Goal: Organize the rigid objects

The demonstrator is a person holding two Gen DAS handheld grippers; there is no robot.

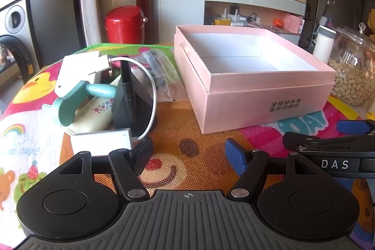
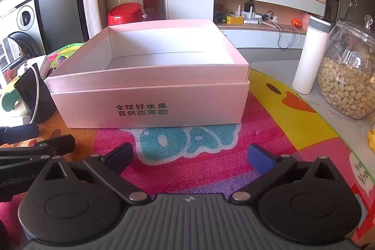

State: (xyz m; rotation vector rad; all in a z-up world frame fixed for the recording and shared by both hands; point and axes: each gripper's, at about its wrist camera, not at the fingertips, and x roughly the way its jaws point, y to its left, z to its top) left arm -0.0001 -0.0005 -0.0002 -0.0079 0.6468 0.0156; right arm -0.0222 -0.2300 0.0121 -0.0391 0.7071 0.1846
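An open pink box (image 1: 257, 95) (image 2: 150, 95) with a bare white inside sits on the colourful mat. Left of it lies a pile: a black stand (image 1: 130, 97) with a white cable (image 1: 153, 95), a teal handled tool (image 1: 77, 100), a cream tube (image 1: 93, 114), white boxes (image 1: 79, 67) (image 1: 103, 141) and a clear bag (image 1: 161, 76). My left gripper (image 1: 189, 156) is open and empty, low over the mat, just right of the pile. My right gripper (image 2: 191, 157) is open and empty in front of the box; it also shows in the left wrist view (image 1: 323, 142).
A glass jar of peanuts (image 2: 346, 76) and a white flask (image 2: 309, 55) stand right of the box near the table edge. A red pot (image 1: 124, 24) sits behind the table. The left gripper's finger (image 2: 21, 131) is at the right view's left edge.
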